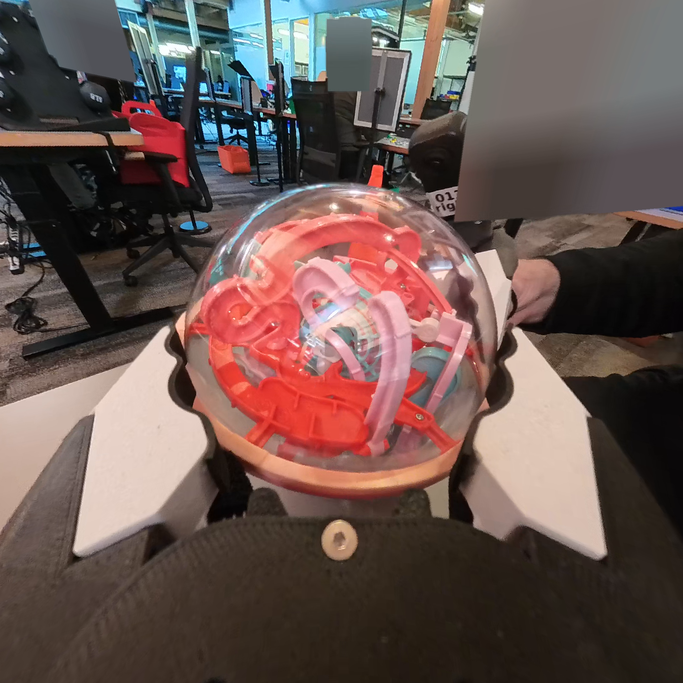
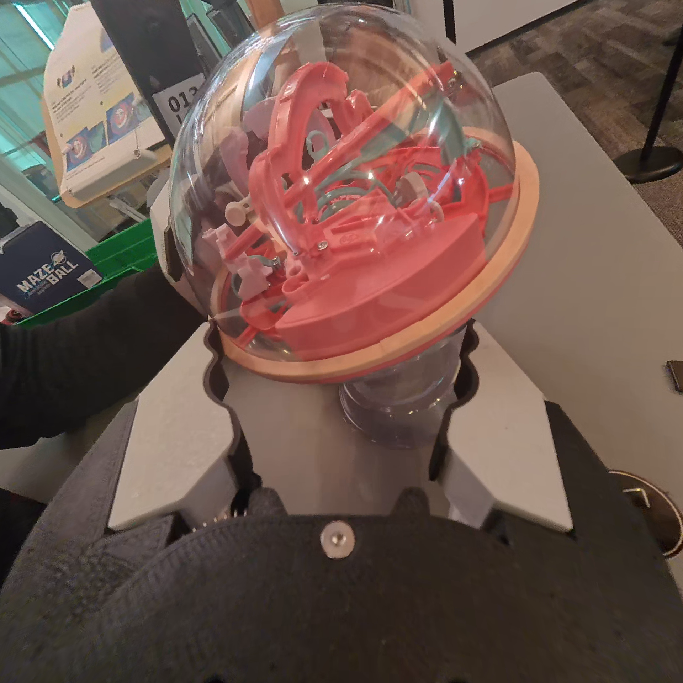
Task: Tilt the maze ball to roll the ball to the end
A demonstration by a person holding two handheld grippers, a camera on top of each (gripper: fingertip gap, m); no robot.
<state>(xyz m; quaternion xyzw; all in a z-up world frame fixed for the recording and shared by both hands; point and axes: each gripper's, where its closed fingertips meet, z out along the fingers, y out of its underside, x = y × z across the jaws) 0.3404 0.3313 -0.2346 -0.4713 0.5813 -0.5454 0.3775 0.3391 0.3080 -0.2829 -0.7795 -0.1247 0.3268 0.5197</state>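
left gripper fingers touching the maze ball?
Touching. In the left wrist view both fingers press the clear maze ball at its sides, with no gap showing.

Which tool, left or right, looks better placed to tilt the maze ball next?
Probably left: the left tool flanks the maze ball on both sides, while the right tool only meets its rim.

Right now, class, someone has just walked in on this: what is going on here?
A person is holding a clear maze ball between two handheld tools, one on each side. The left tool has its white fingers against the sphere's flanks. The right tool meets it lower down, near the cream rim band. The ball is tilted, and a clear stand sits on the grey table below it. The little ball inside cannot be picked out among the red and pink tracks, so progress is unclear.
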